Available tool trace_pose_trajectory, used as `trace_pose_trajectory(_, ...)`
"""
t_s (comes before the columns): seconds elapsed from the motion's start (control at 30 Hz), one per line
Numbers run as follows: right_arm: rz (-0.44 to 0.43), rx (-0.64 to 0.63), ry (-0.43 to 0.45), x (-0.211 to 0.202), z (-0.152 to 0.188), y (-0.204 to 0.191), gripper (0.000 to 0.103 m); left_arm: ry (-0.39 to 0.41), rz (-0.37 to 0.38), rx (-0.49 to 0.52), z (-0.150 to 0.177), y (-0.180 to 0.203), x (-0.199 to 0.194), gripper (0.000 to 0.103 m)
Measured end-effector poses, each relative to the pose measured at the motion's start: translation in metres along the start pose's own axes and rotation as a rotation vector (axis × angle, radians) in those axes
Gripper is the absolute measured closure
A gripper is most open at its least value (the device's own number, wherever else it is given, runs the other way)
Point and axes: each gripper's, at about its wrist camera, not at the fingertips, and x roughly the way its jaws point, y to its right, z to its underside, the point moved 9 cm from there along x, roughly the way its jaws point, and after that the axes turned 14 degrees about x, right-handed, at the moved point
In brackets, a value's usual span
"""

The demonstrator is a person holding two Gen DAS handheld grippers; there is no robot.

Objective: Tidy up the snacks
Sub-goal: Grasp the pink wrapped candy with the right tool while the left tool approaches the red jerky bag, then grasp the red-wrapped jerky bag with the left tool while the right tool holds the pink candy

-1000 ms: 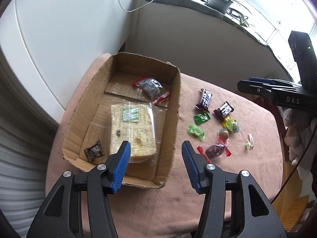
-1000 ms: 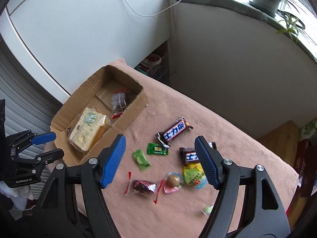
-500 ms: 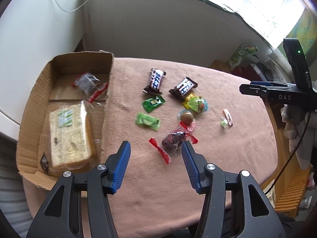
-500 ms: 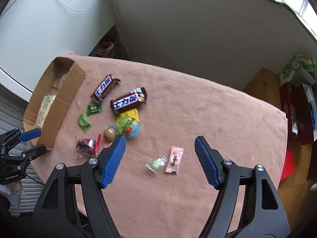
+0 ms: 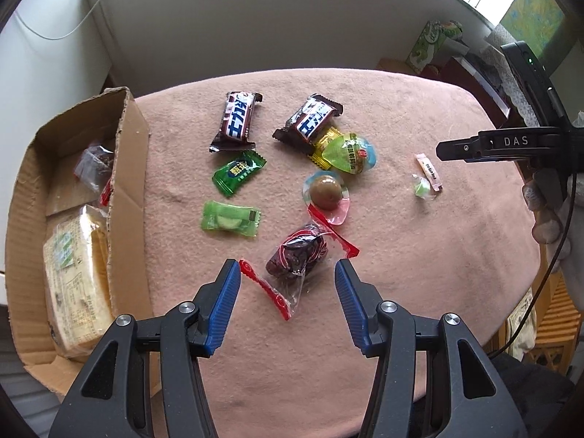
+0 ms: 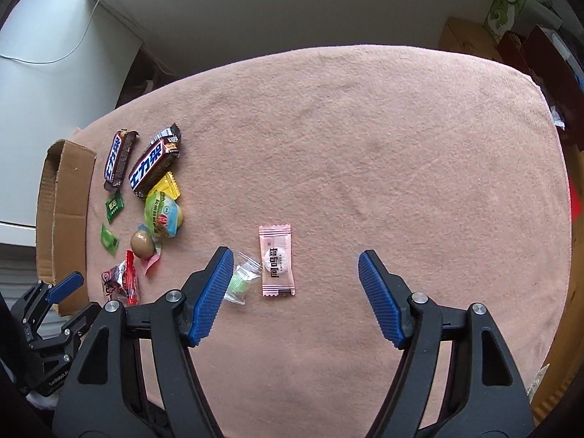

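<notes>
Pink fleece cloth [image 6: 365, 146] is covering the table, with a white wall and a dangling cable behind it and a green-printed carton on the far right. At the left edge a cardboard box [image 5: 127, 168] is sitting open, holding a large clear-wrapped bread pack [image 5: 73, 277] and a small clear bag of dark snack with red ends [image 5: 95, 162]. Loose snacks are lying on the cloth just right of the box: two dark chocolate bars [image 5: 238, 121] [image 5: 310, 121], a dark green candy [image 5: 238, 172], a light green candy [image 5: 230, 218], a yellow-green jelly cup [image 5: 349, 153] touching the second bar, and a brown ball in a pink-rimmed cup [image 5: 326, 193]. The left gripper [image 5: 287, 272] is hanging over a dark dried-fruit packet with red ends [image 5: 296, 260], its blue jaws spread, one on either side of the packet and not pressing it. Well apart to the right, a pink sachet [image 6: 276, 261] and a clear-wrapped green sweet [image 6: 241, 281] are lying side by side. The right gripper [image 6: 296, 263] is hovering spread wide above the sachet, pinching nothing.
</notes>
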Motion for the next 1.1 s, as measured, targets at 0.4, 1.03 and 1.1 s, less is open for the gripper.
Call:
trace_pose_trajectory(0.4,0.062,-0.048,-0.027,0.024,0.015,-0.013,0.06,-0.046,-0.008,0.039,-0.004,0.006,0.026,0.05)
trace_pose_trajectory(1.03,0.123,-0.107,0.003,0.023,0.022,-0.019,0.086,-0.034,-0.012,-0.014,-0.001,0.009,0.036,0.073)
trace_pose_trajectory(1.1,0.12,-0.104,0.002,0.024,0.023,-0.02,0.086,-0.025,-0.007,-0.006,-0.001,0.009,0.034,0.076)
